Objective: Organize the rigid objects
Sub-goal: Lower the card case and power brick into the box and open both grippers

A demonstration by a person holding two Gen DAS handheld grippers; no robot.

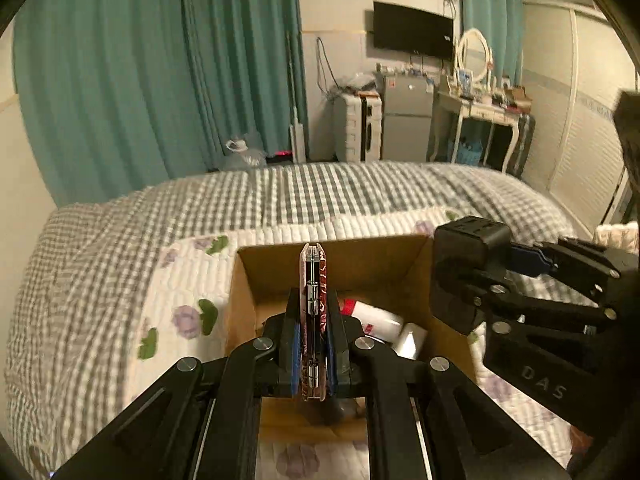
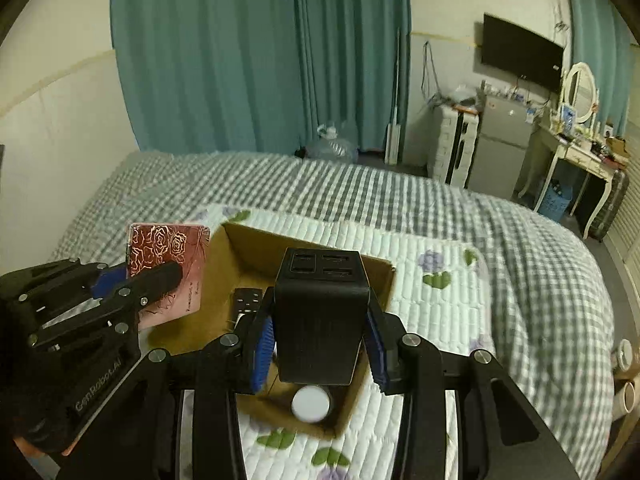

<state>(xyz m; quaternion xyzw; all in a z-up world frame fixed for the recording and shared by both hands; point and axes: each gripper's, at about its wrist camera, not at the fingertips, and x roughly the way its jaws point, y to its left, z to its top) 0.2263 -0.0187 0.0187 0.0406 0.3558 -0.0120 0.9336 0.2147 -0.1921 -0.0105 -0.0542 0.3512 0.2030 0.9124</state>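
Note:
My left gripper [image 1: 313, 344] is shut on a thin pink case with a rose pattern [image 1: 313, 300], held upright on edge above the open cardboard box [image 1: 280, 260]. It also shows in the right wrist view [image 2: 168, 264]. My right gripper [image 2: 320, 344] is shut on a black cube power strip [image 2: 320, 320], held over the box [image 2: 236, 248]; it shows in the left wrist view [image 1: 468, 256] too. Inside the box lie white bottles [image 1: 380, 320], a white round cap [image 2: 311, 404] and a black remote [image 2: 246, 300].
The box sits on a white floral quilt [image 1: 180, 292] over a grey checked bedspread [image 1: 360, 188]. Teal curtains [image 1: 160, 80], a fridge [image 1: 406, 120] and a dressing table [image 1: 480, 112] stand beyond the bed. White cups [image 2: 626, 396] lie at the right edge.

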